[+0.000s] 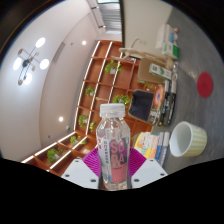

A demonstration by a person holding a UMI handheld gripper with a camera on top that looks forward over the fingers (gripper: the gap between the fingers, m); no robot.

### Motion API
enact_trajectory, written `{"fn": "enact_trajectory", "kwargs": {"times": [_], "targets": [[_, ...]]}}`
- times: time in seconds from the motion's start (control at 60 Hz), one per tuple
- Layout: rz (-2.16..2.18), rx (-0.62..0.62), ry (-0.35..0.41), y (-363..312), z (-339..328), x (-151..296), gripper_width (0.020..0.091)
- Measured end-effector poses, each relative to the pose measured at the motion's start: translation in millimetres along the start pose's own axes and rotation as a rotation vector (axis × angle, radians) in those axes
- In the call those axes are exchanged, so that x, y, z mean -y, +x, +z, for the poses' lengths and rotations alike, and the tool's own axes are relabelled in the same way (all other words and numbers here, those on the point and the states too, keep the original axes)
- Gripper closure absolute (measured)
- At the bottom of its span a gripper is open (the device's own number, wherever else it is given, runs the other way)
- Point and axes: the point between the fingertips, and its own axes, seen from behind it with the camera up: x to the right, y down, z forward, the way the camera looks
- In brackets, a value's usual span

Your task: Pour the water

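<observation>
- Looking along the gripper (113, 172) in the gripper view, the whole scene sits pretty tilted, ceiling and shelves leaning over to one side.
- Right between the fingers stands a clear plastic water bottle (112, 150) with a white cap (109, 108) still screwed on and a pinkish-purple label round its middle.
- The jaws look clamped onto the bottle: a purple pad (94, 158) hugs one side of it and the other finger comes right up against the opposite side, no gap that I can spot.
- The bottle's bottom end runs down out of sight between the fingers, so I can't tell what's under it.
- Off to the right of the bottle, a bit beyond the fingertips, is a white cup (186, 139), its open mouth facing the camera. It's apart from the bottle, not touching.
- Between bottle and cup there's a stack of colourful flat stuff (150, 146), maybe books or boxes, hard to make out.
- Behind the bottle runs a wooden shelf unit (100, 80) with little green plants (86, 122) in its cubbies.
- Further back there's a dark screen-like thing (142, 103) and a red round spot (205, 84) on the pale surface near the cup.
- Ceiling lights (32, 58) glow on the far side.
</observation>
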Motion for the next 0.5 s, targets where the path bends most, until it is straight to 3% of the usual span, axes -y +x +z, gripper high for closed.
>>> {"fn": "enact_trajectory", "kwargs": {"times": [0.167, 0.3, 0.5], "targets": [[-0.600, -0.140, 0.062, 10, -4, 77, 0.0750], [-0.985, -0.336, 0.148, 49, -11, 143, 0.0735], [-1.281, -0.539, 0.144, 113, -21, 201, 0.0735]]}}
